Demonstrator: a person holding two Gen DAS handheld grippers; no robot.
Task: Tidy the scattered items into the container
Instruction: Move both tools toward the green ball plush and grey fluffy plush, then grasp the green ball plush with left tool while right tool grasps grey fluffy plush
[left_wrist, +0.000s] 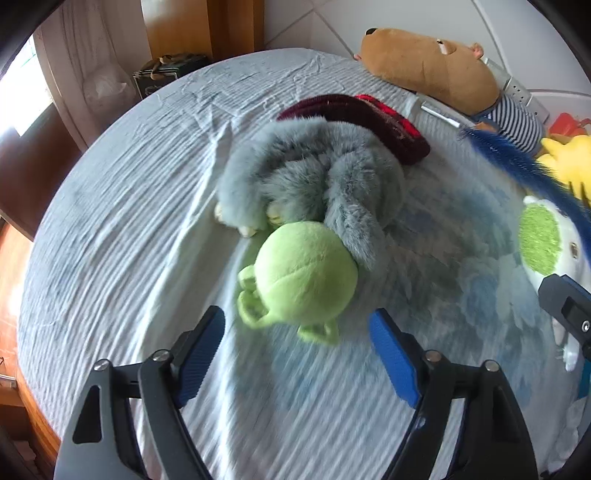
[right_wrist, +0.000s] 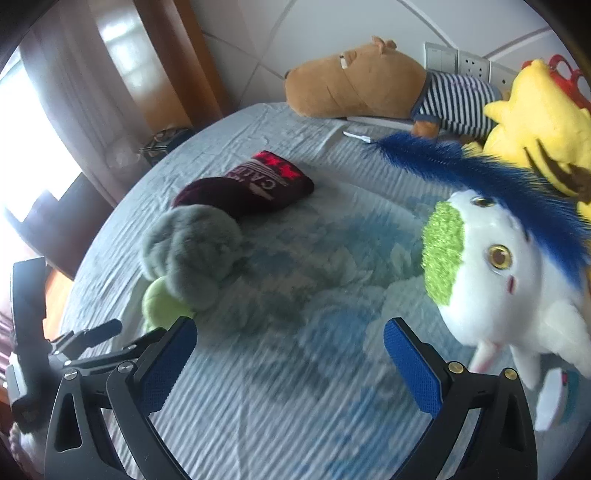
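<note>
A green plush ball (left_wrist: 303, 280) lies on the bed against a grey furry plush (left_wrist: 314, 181). A dark red knit hat (left_wrist: 369, 118) lies behind them. My left gripper (left_wrist: 295, 354) is open and empty, just in front of the green plush. My right gripper (right_wrist: 291, 354) is open and empty over the sheet; a white plush with a green snout and blue mane (right_wrist: 491, 266) sits just right of it. The grey plush (right_wrist: 192, 251), green plush (right_wrist: 162, 302) and hat (right_wrist: 251, 188) show at its left. No container is clearly in view.
A brown capybara plush in a striped shirt (right_wrist: 369, 85) and a yellow plush (right_wrist: 535, 122) lie at the bed's head by the wall. A red item (right_wrist: 565, 70) sits behind the yellow plush. The striped bedsheet (left_wrist: 129, 229) is wrinkled. A dark box (left_wrist: 166, 74) stands beyond the bed.
</note>
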